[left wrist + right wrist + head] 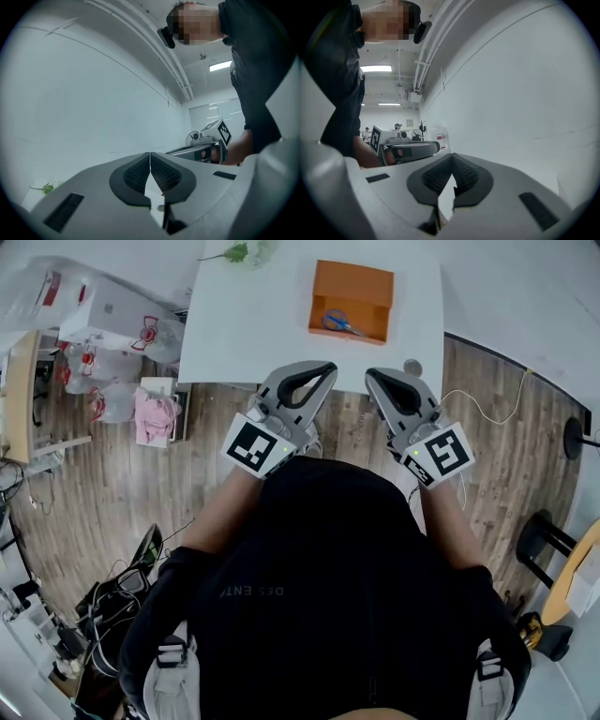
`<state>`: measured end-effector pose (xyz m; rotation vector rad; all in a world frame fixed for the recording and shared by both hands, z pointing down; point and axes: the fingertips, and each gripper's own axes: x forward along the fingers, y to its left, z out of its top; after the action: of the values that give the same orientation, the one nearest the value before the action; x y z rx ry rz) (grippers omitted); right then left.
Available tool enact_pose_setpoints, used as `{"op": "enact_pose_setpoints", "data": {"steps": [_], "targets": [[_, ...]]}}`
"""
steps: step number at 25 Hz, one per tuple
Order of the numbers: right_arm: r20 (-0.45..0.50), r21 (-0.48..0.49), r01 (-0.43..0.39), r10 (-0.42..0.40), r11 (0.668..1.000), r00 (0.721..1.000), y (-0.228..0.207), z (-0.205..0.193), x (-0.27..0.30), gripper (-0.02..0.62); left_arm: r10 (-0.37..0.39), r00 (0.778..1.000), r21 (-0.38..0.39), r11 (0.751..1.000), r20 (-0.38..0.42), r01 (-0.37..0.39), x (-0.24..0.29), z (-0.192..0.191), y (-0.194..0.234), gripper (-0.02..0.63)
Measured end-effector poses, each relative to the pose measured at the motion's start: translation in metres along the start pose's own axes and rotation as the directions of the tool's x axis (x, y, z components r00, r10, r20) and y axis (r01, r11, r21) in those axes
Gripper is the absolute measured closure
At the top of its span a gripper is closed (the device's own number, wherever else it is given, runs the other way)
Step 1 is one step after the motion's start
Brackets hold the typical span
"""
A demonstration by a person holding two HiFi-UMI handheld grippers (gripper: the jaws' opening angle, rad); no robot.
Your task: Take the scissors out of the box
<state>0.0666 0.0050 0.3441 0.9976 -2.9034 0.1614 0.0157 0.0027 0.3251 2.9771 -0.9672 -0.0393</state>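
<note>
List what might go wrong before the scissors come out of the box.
1. The left gripper and right gripper are both shut and empty. If neither opens in time, it may only shove the scissors.
2. The scissors lie flat inside the box, so a gripper may catch a wall and drag the box.
3. A small round thing near the table edge might get knocked off.

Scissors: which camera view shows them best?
The head view: the blue-handled scissors lie in the open orange box on the white table. Both gripper views face a pale wall; neither shows the scissors.
</note>
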Motion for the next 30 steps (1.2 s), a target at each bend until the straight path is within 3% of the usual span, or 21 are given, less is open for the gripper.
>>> {"op": "enact_pose_setpoints", "data": {"steps": [11,21,30], "targets": [[-0.088,0.034,0.093,-0.090,0.995,0.992,-0.051,-0.026,0.101,0.588,-0.043,0.999,-0.048,0.998,-0.005,0.042,0.009,-0.026,0.109,0.586],[-0.249,0.056,0.138,-0.120,0.989,0.961,-0.108,-0.083,0.139,0.569,-0.027,1.000,-0.032,0.999,-0.002,0.027,0.028,-0.049,0.151,0.586],[-0.366,0.077,0.106,-0.070,0.991,0.928,-0.153,-0.144,0.166,0.569,-0.006,0.999,-0.033,0.999,0.039,0.007,0.055,-0.060,0.180,0.586]]}}
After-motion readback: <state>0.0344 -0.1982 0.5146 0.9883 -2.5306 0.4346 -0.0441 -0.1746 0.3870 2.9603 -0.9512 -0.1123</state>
